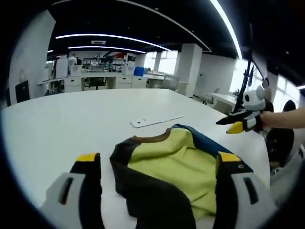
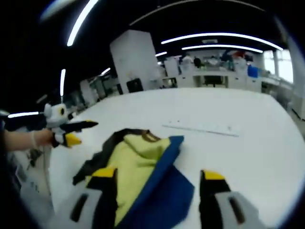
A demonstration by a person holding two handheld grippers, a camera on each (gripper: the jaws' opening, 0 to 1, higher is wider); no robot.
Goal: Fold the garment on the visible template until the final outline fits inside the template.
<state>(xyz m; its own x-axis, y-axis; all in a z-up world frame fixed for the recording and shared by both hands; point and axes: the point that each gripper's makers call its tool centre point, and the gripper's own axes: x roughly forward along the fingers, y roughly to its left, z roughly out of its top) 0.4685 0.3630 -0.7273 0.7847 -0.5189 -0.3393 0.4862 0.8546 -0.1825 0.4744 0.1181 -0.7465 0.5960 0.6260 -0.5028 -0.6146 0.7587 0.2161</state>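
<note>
While the garment (image 1: 167, 167) lies bunched on the white tabletop (image 1: 71, 124), just in front of both cameras, you are between folds: neither claw holds any cloth. Your left claw (image 1: 159, 162) has its jaws apart, with the dark and yellow-green cloth lying between and under them. Your right claw (image 2: 155, 179) is also open, its jaws apart over the blue edge of the same garment (image 2: 143, 176). In the left gripper view your right claw (image 1: 243, 123) is raised beside the garment, held by your hand (image 1: 281, 118). In the right gripper view, your left claw (image 2: 71, 133) is also lifted off the table. I judge that the folding is only partly done, because the outline is still lumpy and uneven. I cannot make out a template clearly; a thin pale strip (image 1: 156, 120) lies on the tabletop beyond the collar. The next move probably needs you to lower one claw, pinch a loose edge and bring it over flat. Around you is an open office with white desks, a pillar and long ceiling lights.
</note>
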